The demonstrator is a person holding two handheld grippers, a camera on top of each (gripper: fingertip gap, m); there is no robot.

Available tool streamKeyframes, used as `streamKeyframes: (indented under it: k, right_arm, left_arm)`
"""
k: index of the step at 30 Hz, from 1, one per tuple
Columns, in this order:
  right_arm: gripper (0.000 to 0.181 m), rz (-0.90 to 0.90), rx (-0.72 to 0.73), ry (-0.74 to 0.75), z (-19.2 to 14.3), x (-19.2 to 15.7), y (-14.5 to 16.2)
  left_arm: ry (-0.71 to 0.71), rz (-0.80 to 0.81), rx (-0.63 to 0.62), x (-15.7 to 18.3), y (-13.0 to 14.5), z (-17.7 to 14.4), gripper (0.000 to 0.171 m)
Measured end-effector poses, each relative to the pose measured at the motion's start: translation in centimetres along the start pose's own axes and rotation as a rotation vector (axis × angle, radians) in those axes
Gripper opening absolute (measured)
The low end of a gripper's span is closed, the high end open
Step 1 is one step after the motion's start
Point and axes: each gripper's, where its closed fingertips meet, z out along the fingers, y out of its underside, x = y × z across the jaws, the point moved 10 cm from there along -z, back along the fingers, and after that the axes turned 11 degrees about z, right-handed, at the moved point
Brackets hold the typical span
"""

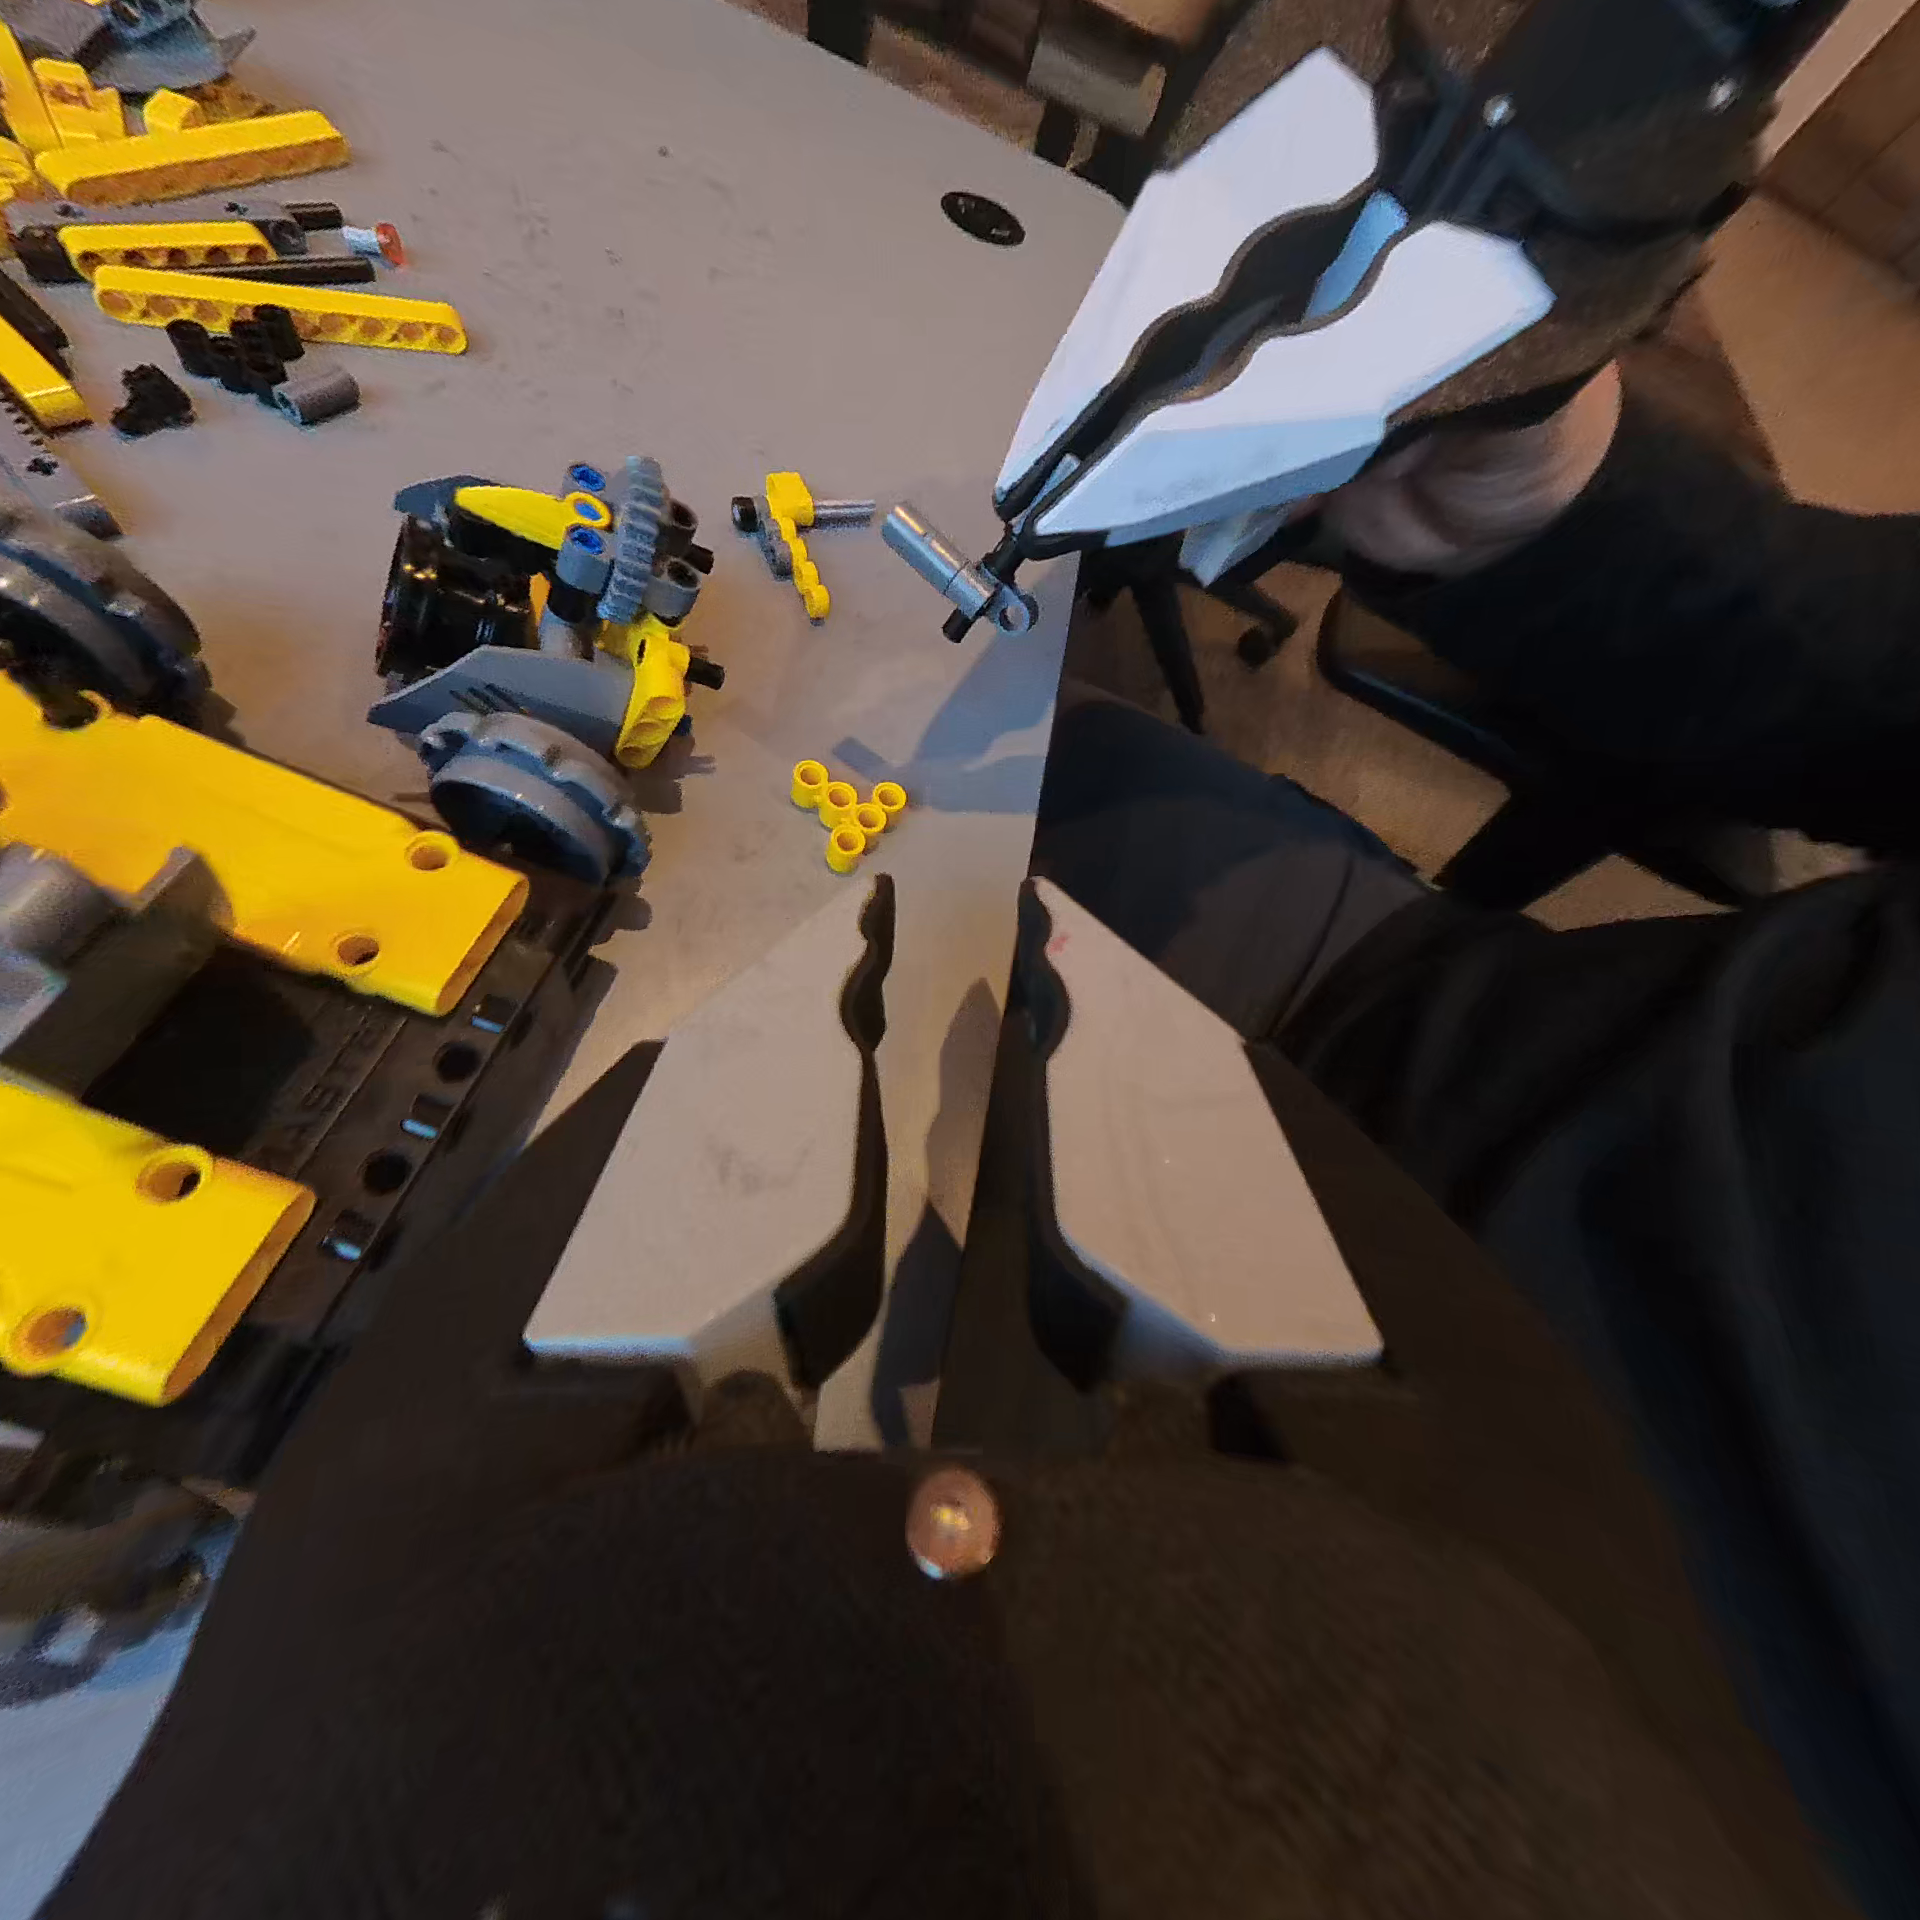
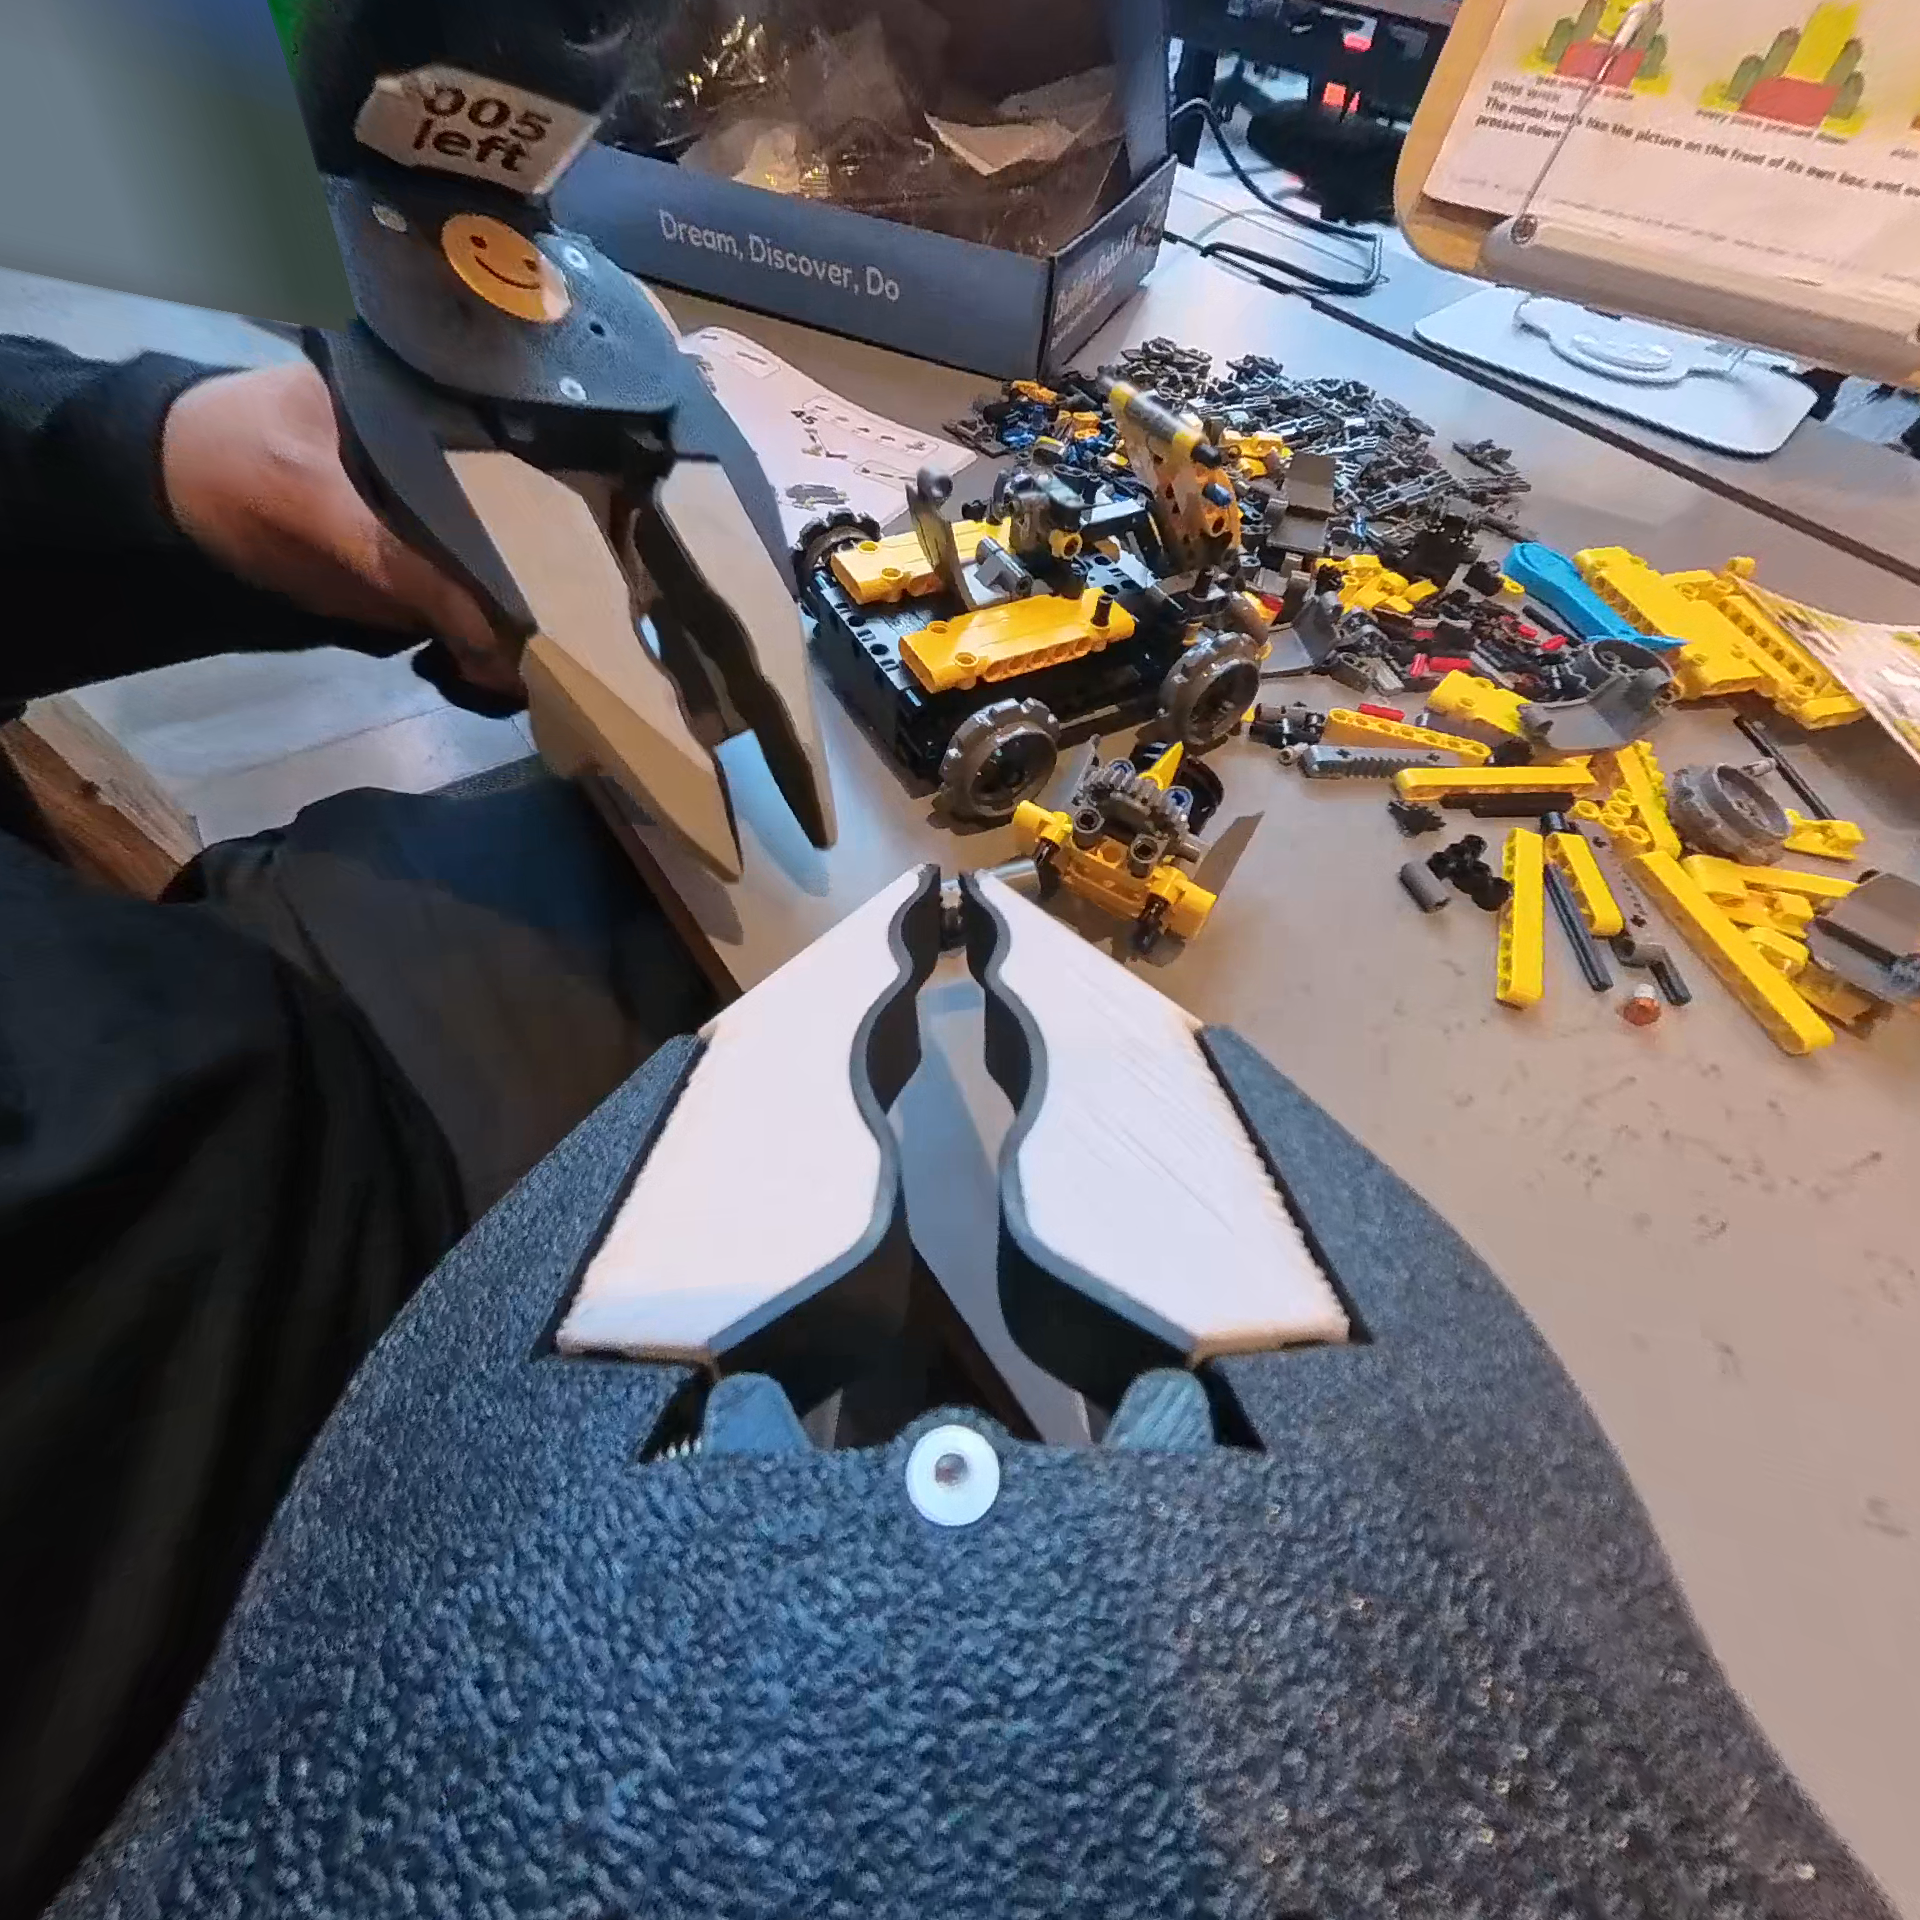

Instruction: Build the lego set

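Two views split the scene: only the left wrist view shows the right gripper [image 1: 1013, 540] with jaws pinching a grey cylinder piece [image 1: 951, 566] over the table [image 1: 727, 260] edge. Only the right wrist view shows the dark cardboard box [image 2: 831, 260] holding crumpled plastic bags [image 2: 894, 94]. The left gripper [image 2: 784, 836] hangs empty, jaws spread.

Grey bench [image 1: 727, 260]; yellow beams [image 1: 281, 307]; yellow-and-black wheeled model [image 2: 997, 634] with grey wheels; white-faced, black-edged tongs [image 2: 951, 904] pinching a grey cylinder piece [image 1: 940, 556].
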Motion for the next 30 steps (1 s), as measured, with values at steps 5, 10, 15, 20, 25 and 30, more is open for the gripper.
streamKeyframes:
  k: [5, 10, 15, 20, 25, 30]
  right_arm:
    - [0.003, 0.012, 0.045, -0.01, -0.7, 0.1, -1.0]
    - [0.003, 0.085, 0.074, -0.054, -1.2, 0.3, -0.7]
    - [0.003, 0.103, 0.068, -0.082, -1.4, 0.4, -0.4]
    - [0.003, 0.171, 0.073, -0.14, -1.4, 1.0, 0.0]
    - [0.003, 0.24, 0.055, -0.182, -1.4, 1.9, 0.3]
    - [0.003, 0.35, 0.026, -0.249, -1.1, 2.7, 0.9]
  left_arm:
    - [-0.047, 0.068, -0.069, 0.3, -0.2, 0.7, 0.022]
    - [-0.167, 0.181, -0.095, 0.1, -0.4, -0.2, 0.021]
    - [-0.19, 0.192, -0.179, -0.7, 0.1, 0.2, 0.02]
    - [-0.154, 0.232, -0.231, -0.8, 0.1, 1.0, 0.02]
    - [-0.113, 0.262, -0.24, -0.7, -0.2, 1.7, 0.018]
    - [-0.097, 0.266, -0.24, -0.9, -0.9, 2.9, 0.019]
